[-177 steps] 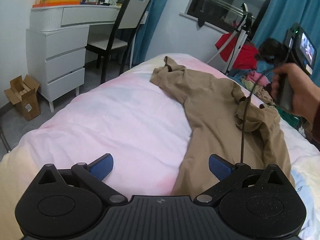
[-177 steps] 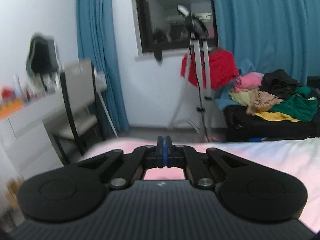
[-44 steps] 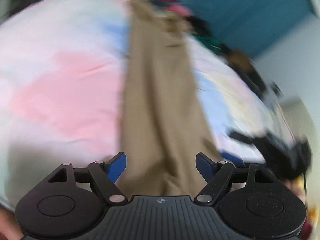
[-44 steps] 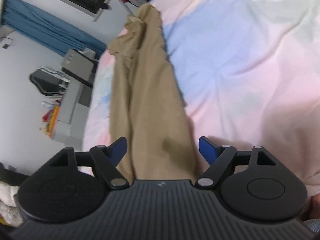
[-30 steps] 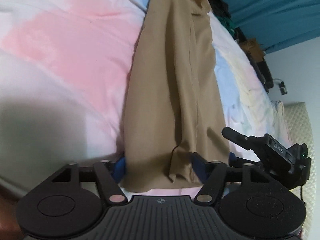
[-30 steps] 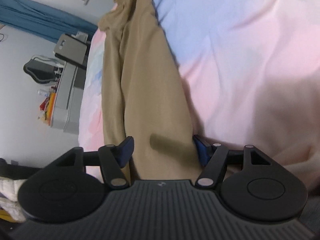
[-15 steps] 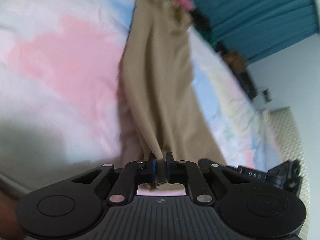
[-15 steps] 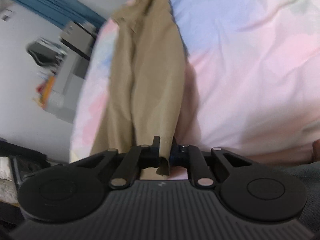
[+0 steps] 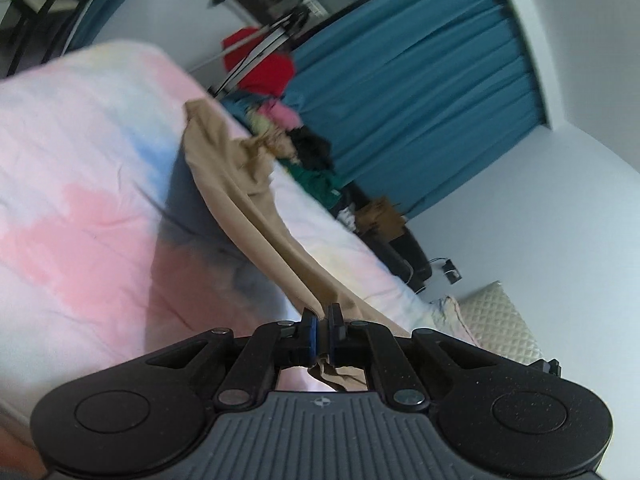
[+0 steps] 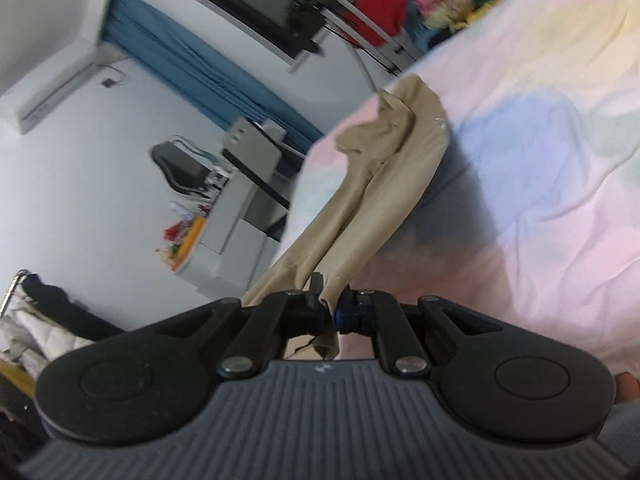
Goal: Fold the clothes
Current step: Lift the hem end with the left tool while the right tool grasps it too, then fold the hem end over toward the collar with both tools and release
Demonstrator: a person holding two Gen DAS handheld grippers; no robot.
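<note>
Tan trousers (image 9: 236, 172) stretch from the far end of the bed up to both grippers, their near end lifted off the pastel bedspread (image 9: 72, 184). My left gripper (image 9: 322, 320) is shut on one corner of the near hem, with cloth hanging out below its blue pads. In the right wrist view the same trousers (image 10: 384, 176) rise toward my right gripper (image 10: 329, 308), which is shut on the other corner of the hem. The waistband end still lies on the bedspread (image 10: 540, 168), and a dark shadow runs under the raised fabric.
A pile of coloured clothes (image 9: 304, 148) and a red garment on a stand (image 9: 260, 68) sit past the bed's far end by blue curtains. A white dresser and chair (image 10: 240, 200) stand beside the bed. A quilted pillow (image 9: 496, 320) lies at the right.
Both grippers closed on the trouser hem, then rose and tilted up, lifting the near end of the trousers off the bed; the room beyond the bed came into view.
</note>
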